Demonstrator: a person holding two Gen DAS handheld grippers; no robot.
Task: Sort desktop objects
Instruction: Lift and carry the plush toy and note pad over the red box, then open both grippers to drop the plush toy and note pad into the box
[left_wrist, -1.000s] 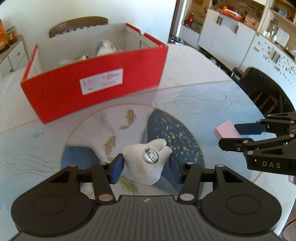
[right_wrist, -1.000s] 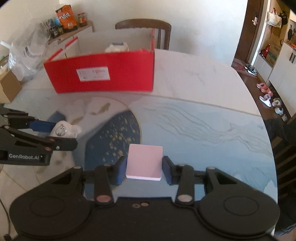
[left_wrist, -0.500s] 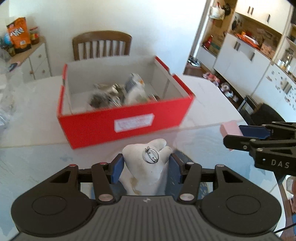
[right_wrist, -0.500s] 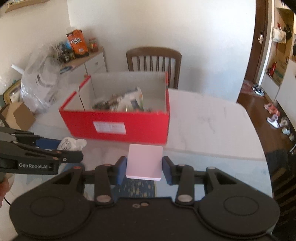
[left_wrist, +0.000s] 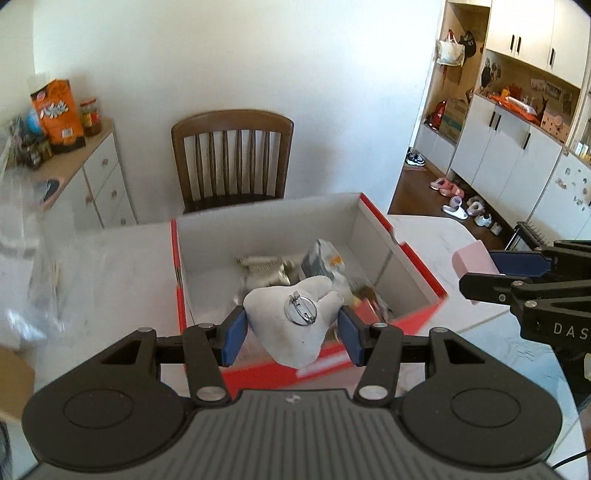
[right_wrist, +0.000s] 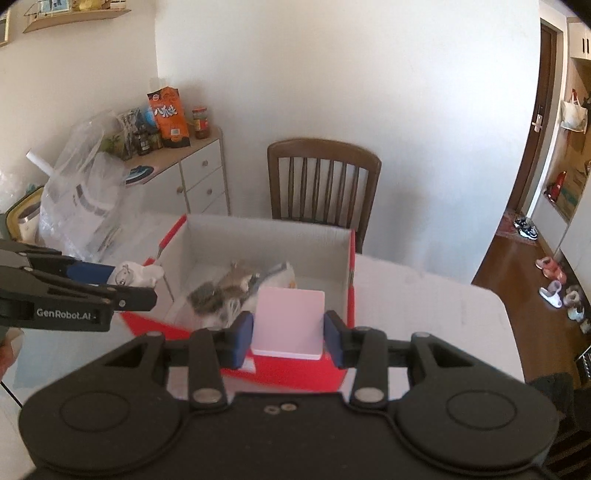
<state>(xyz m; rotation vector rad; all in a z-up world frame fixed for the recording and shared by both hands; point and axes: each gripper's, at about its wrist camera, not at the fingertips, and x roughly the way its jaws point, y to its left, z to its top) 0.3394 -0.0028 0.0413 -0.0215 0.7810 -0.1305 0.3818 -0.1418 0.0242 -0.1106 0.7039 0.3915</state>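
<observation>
My left gripper (left_wrist: 290, 330) is shut on a white plush tooth toy (left_wrist: 295, 332) with a round metal pin on it, held above the near edge of the red cardboard box (left_wrist: 413, 258). My right gripper (right_wrist: 288, 334) is shut on a pink block (right_wrist: 290, 321), held over the box's near wall (right_wrist: 295, 373). The box holds several items, among them silvery packets (left_wrist: 266, 271). The right gripper with the pink block (left_wrist: 472, 260) shows at the right of the left wrist view. The left gripper with the toy (right_wrist: 138, 273) shows at the left of the right wrist view.
A wooden chair (left_wrist: 232, 158) stands behind the white marble table (left_wrist: 110, 277). A white drawer cabinet (right_wrist: 195, 177) with snack bags stands at the back left. A clear plastic bag (right_wrist: 81, 206) lies at the table's left. Cupboards and shoes on the floor (left_wrist: 465, 206) are to the right.
Both grippers have risen from the table and moved forward with their loads. They now hover over the red box, whose inside is in view.
</observation>
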